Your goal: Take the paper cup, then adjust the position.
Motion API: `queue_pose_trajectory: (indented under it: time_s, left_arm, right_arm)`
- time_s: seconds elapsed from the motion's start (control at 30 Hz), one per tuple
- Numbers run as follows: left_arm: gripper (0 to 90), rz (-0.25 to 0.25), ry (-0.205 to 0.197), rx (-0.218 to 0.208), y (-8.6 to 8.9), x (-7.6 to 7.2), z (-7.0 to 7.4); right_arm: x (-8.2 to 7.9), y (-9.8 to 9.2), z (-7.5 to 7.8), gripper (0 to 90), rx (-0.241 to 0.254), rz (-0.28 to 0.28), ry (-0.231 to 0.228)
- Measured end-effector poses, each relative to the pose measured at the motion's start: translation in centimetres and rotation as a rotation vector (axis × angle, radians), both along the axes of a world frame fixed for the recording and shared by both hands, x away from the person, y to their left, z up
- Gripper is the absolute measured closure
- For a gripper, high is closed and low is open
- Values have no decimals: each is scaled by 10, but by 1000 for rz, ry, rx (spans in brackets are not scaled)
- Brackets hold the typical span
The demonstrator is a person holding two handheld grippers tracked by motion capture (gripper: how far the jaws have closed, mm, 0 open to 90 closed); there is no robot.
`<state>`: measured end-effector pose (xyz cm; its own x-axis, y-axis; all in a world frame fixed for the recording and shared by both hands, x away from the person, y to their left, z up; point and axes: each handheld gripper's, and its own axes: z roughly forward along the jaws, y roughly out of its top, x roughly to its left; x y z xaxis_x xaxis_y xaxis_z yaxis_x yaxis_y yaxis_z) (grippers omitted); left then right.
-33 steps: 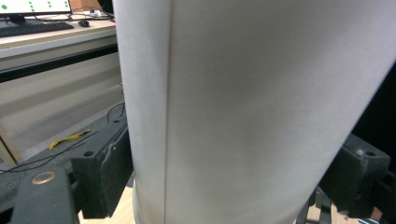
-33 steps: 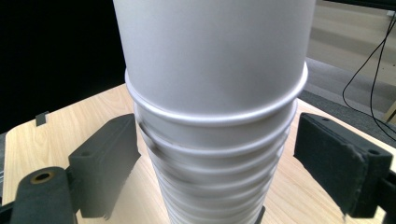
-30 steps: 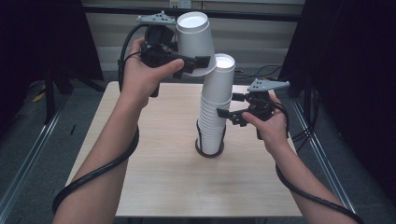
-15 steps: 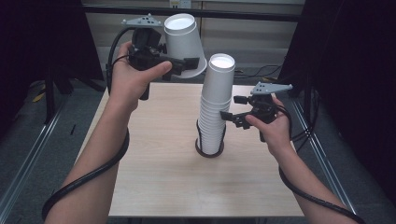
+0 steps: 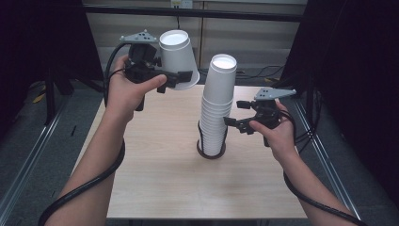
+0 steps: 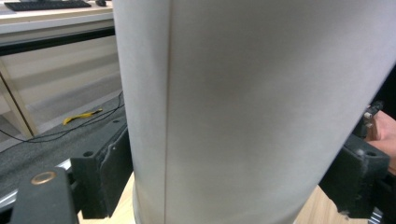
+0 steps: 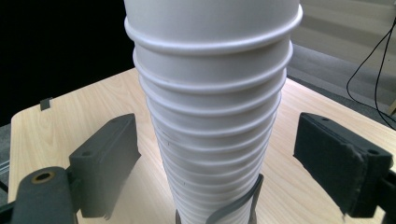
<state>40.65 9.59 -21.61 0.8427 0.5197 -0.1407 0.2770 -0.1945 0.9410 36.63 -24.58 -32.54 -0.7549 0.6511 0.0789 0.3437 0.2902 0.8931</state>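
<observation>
A tall stack of white paper cups (image 5: 217, 108) stands upside down in a dark ring (image 5: 210, 153) at the middle of the wooden table (image 5: 155, 155). My left gripper (image 5: 176, 77) is shut on a single white cup (image 5: 178, 59), held bottom up in the air to the upper left of the stack. That cup (image 6: 243, 107) sits pressed between the pads of the left gripper (image 6: 233, 182). My right gripper (image 5: 233, 115) is open at the stack's right side. The stack (image 7: 210, 116) stands between the right gripper's (image 7: 233, 163) pads with a gap on each side.
The table ends just behind the stack and at the front near my forearms. Metal rails (image 5: 28, 155) run along the floor on both sides. A thick black cable (image 5: 89, 183) hangs under my left forearm. Shelving and loose cables lie beyond the far edge.
My left hand has carried the single cup to the left and downward, away from the top of the stack. The right gripper and the stack have stayed put.
</observation>
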Motion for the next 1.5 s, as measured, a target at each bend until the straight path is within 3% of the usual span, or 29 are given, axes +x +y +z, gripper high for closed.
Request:
queue_pose_trajectory:
  time_s: [0.6,0.87,1.0,1.5]
  left_arm:
    - [147,-12,33,62,13,-6,-34]
    - [148,-16,51,101,19,-10,-51]
    - [148,-22,50,146,22,-15,-60]
    - [152,-60,76,202,25,-29,-89]
  right_arm:
    - [-9,-4,-11,135,-7,27,13]
    - [-13,-4,-18,135,-10,50,20]
    - [-16,-4,-19,136,-15,62,22]
    - [-24,-7,-27,136,-42,109,27]
